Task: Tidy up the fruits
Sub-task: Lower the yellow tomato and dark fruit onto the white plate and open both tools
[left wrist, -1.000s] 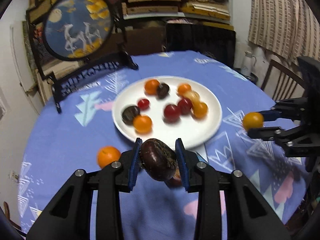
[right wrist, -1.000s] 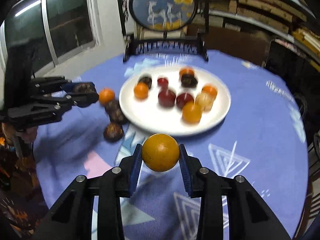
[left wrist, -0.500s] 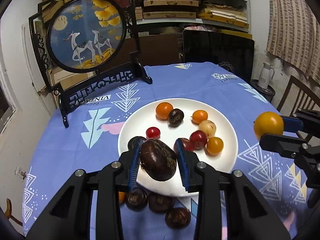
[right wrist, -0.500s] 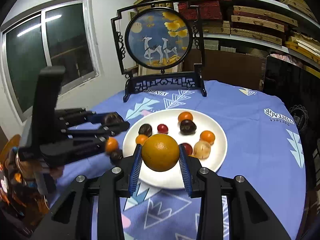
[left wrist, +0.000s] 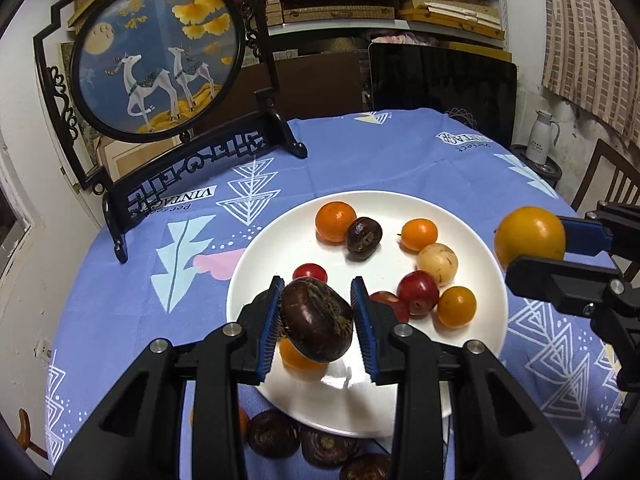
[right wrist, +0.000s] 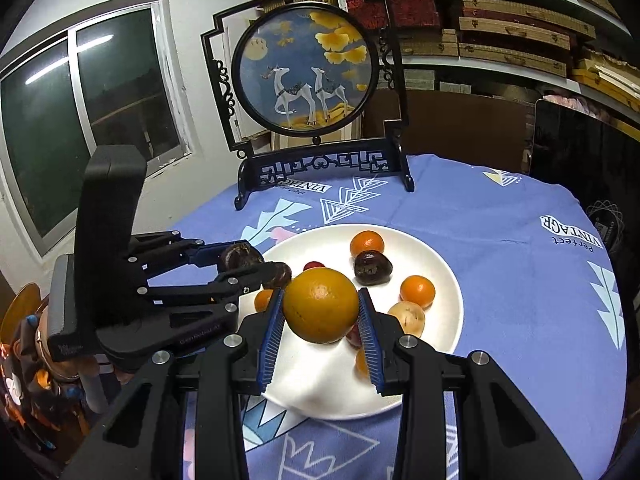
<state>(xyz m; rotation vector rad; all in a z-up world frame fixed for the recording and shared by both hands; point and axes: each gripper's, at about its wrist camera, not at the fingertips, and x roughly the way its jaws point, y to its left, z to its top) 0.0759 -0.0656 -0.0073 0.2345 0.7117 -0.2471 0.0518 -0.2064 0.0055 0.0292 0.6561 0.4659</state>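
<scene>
- Wooden shelves stacked with flat boxes back the left wrist view, where a round table under a blue patterned tablecloth (left wrist: 360, 160) carries a black-framed round deer screen (left wrist: 156, 56) at 11 o'clock.
- Left gripper (left wrist: 316, 320) is clamped on a dark brown glossy water chestnut (left wrist: 316, 322), held above the 7 o'clock edge of a round white plate (left wrist: 480, 248).
- On the plate lie small orange, red, pale and dark fruits; three more dark chestnuts (left wrist: 274, 434) sit on the cloth just off its 6 o'clock rim.
- At 3 o'clock the right gripper (left wrist: 532, 256) pinches a large yellow-orange round fruit (left wrist: 529, 236), beside the plate's rim.
- Right wrist view: a dark window (right wrist: 100, 100) fills 10 o'clock and the deer screen (right wrist: 306, 76) stands at 12.
- Right gripper (right wrist: 320, 312) grips the yellow-orange fruit (right wrist: 320, 305) over the white plate (right wrist: 444, 280).
- At 9 o'clock the left gripper (right wrist: 244, 262) holds the chestnut (right wrist: 240, 256) above the plate's 9 o'clock rim.
</scene>
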